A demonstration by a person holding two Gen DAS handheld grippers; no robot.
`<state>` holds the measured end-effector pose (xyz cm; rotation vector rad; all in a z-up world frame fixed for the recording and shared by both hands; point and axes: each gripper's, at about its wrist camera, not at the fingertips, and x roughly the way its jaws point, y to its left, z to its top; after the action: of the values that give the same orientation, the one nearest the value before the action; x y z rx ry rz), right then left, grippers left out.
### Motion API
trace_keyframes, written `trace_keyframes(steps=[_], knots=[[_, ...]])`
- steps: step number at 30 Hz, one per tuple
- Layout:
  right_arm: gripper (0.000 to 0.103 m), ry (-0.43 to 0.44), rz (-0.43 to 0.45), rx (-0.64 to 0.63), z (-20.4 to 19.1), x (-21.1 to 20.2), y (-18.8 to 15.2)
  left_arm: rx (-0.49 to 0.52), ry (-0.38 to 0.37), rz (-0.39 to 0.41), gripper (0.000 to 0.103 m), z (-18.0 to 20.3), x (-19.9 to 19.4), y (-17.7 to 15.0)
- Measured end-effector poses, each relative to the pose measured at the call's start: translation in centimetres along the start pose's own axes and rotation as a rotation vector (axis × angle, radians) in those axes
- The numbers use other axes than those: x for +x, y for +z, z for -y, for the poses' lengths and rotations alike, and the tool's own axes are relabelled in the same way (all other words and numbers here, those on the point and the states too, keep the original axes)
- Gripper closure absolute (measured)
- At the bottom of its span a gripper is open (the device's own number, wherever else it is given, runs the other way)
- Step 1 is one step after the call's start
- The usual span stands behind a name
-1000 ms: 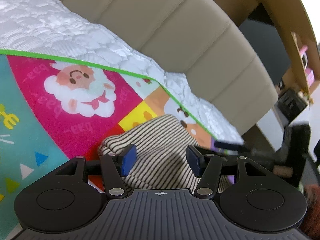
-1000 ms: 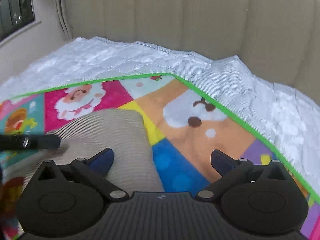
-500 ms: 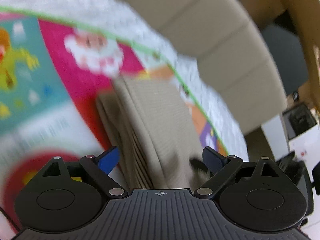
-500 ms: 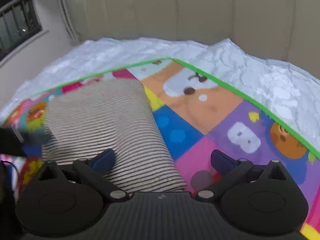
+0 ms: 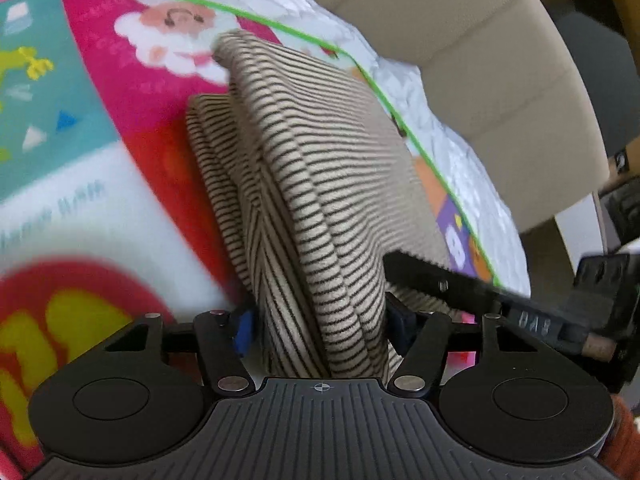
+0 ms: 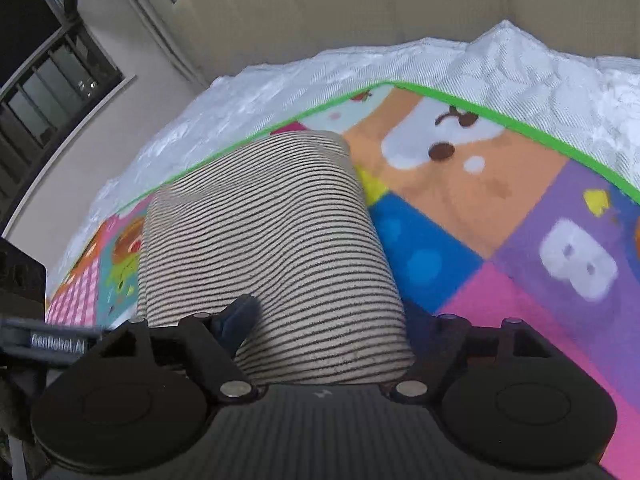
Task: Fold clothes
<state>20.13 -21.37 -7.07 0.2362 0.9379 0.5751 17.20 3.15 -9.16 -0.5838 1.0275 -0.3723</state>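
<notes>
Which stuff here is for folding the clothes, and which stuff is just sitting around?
For the job:
- striped garment, folded in layers
- left gripper, its fingers on both sides of the garment
- right gripper, at the garment's near edge

Just there:
- colourful play mat
- white quilted cover
- beige headboard

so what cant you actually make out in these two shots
- Right wrist view: the right gripper's right finger pad is hidden behind the striped garment, so its grip is unclear.
- Left wrist view: the garment fills the left gripper's gap; whether the pads press it is unclear.
- Left wrist view: the play mat print near the left edge is motion-blurred.
- Both views: what kind of garment; it is folded.
</notes>
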Motion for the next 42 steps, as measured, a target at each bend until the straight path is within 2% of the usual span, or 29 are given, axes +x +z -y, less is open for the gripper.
trace_keyframes(steps=[2,7,10,13,17,20,22,24,25,27,28,29,32,33,35,39,42], knots=[[0.027,0.013,0.016,0.019,-0.1,1.2,1.0,-0.006,0.011,0.044,0.037,-0.7,0.3,1.7],[0.027,0.008,0.075,0.003,-1.4,5.5,4.7,0.064,0.07,0.199,0.036,-2.6,1.2,7.2],[0.027,0.005,0.11,-0.007,-2.1,8.0,7.0,0.075,0.078,0.257,0.037,-3.8,1.5,9.2],[0.027,0.001,0.133,-0.025,-2.9,10.3,9.4,0.067,0.056,0.257,0.037,-5.1,1.3,9.5],[0.026,0.012,0.097,-0.074,-3.4,10.9,11.7,0.063,0.048,0.265,0.036,-5.6,0.7,9.9],[0.018,-0.024,0.132,-0.077,-3.5,10.1,13.3,0.093,0.044,0.256,0.035,-5.6,0.4,9.5],[0.008,-0.026,0.11,-0.026,-3.0,11.0,14.6,0.1,0.044,0.251,0.035,-5.4,0.8,9.4],[0.008,-0.011,0.061,0.028,-2.4,12.6,15.7,0.1,0.041,0.252,0.035,-5.4,0.7,9.4],[0.016,-0.002,0.043,0.044,-2.3,13.3,16.1,0.099,0.041,0.256,0.036,-5.5,0.6,9.5],[0.032,0.017,0.061,-0.012,-3.5,13.0,16.4,0.095,0.044,0.268,0.036,-5.9,0.6,9.7],[0.041,0.032,0.1,-0.08,-4.6,12.2,16.4,0.093,0.045,0.273,0.036,-6.1,0.5,9.7],[0.042,0.017,0.103,-0.094,-4.7,12.2,16.4,0.091,0.049,0.28,0.035,-6.2,0.5,9.8],[0.043,-0.028,0.11,-0.133,-5.2,12.3,16.3,0.064,0.032,0.272,0.035,-6.9,1.0,10.3],[0.043,-0.075,0.089,-0.14,-5.0,12.9,16.0,0.067,0.03,0.269,0.034,-6.9,1.2,10.5],[0.037,-0.083,0.099,-0.127,-4.2,12.6,15.2,0.083,0.039,0.268,0.033,-6.8,1.5,10.6],[0.03,-0.011,0.118,-0.056,-3.6,9.6,13.0,0.064,0.049,0.262,0.029,-7.0,1.0,10.9],[0.026,0.0,0.08,-0.004,-2.6,8.3,9.8,0.069,0.061,0.248,0.027,-6.7,0.4,11.0]])
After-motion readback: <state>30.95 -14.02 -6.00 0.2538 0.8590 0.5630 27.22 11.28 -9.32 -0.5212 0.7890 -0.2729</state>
